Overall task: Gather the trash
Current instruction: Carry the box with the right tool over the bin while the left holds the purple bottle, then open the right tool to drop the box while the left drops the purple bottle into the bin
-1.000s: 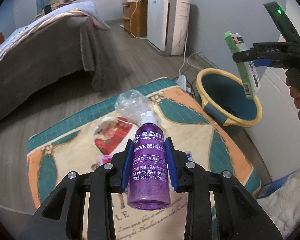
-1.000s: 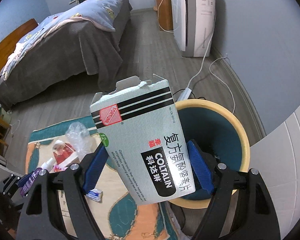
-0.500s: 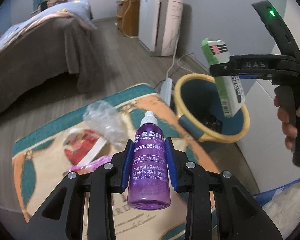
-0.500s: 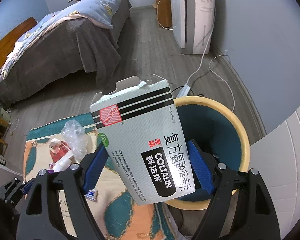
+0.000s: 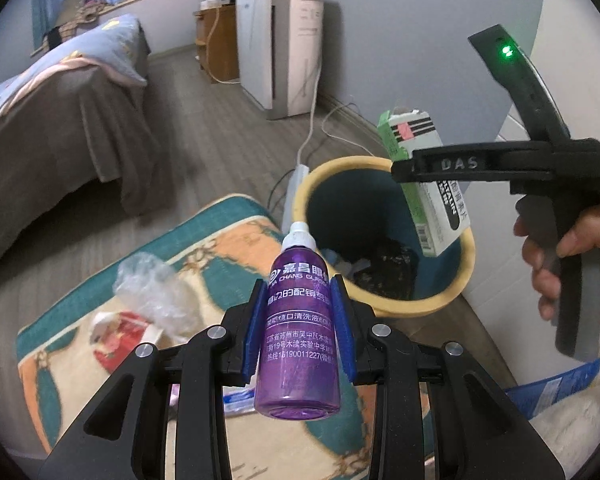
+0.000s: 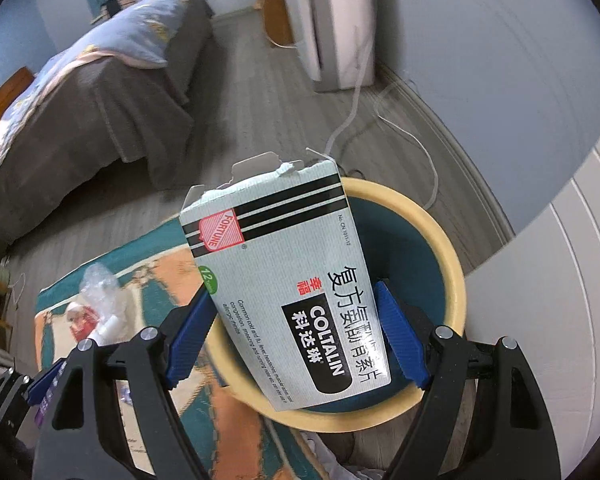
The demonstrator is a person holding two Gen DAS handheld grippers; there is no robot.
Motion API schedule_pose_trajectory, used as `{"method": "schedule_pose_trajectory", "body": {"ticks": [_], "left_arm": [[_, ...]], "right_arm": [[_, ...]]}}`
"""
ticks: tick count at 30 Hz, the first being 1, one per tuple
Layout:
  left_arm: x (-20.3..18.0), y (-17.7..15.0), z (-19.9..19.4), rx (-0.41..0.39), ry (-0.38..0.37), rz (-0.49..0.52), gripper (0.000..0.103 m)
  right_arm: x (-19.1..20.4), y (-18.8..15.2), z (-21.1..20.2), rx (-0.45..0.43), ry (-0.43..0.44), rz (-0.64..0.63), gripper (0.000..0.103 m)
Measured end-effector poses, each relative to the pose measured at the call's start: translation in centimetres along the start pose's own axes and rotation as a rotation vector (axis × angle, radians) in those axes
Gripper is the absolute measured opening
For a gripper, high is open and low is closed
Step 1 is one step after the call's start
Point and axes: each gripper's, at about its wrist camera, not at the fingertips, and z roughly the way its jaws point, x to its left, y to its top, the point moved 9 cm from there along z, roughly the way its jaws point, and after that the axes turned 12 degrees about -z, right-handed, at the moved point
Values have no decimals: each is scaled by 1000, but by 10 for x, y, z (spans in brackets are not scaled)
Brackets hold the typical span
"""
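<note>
My left gripper [image 5: 299,330] is shut on a purple spray bottle [image 5: 298,332] with a white cap, held above the rug just short of the bin. The round bin [image 5: 384,304], yellow-rimmed and teal inside, holds some dark trash at the bottom. My right gripper [image 6: 296,336] is shut on a torn-open white medicine box [image 6: 288,280], which hangs over the bin's [image 6: 450,280] mouth. In the left wrist view that box [image 5: 428,192] and the right gripper [image 5: 420,168] sit above the bin's right rim, held by a hand [image 5: 576,256].
A patterned rug [image 5: 80,344] carries crumpled clear plastic [image 5: 152,292], a red wrapper [image 5: 116,340] and small scraps. A bed [image 5: 52,120] stands at left, a white appliance [image 5: 280,48] by the wall, a power strip [image 5: 296,184] with cables behind the bin, white panelling [image 6: 560,280] at right.
Both grippers have moved toward the bin. The bottle has come closer to the bin's rim, and the box has sunk lower over its mouth. Both grips are unchanged.
</note>
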Motion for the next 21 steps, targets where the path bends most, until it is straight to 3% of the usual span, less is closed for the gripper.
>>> {"method": "schedule_pose_trajectory", "body": {"ticks": [8, 16, 21], "left_arm": [[-35, 12, 31, 15, 8, 84, 34], [-57, 3, 74, 82, 27, 147, 34], [-60, 4, 88, 84, 24, 142, 34]], "right_arm": [[-46, -19, 21, 55, -83, 114, 78], [-47, -19, 24, 60, -100, 132, 78], [-44, -17, 25, 55, -100, 121, 79]]}}
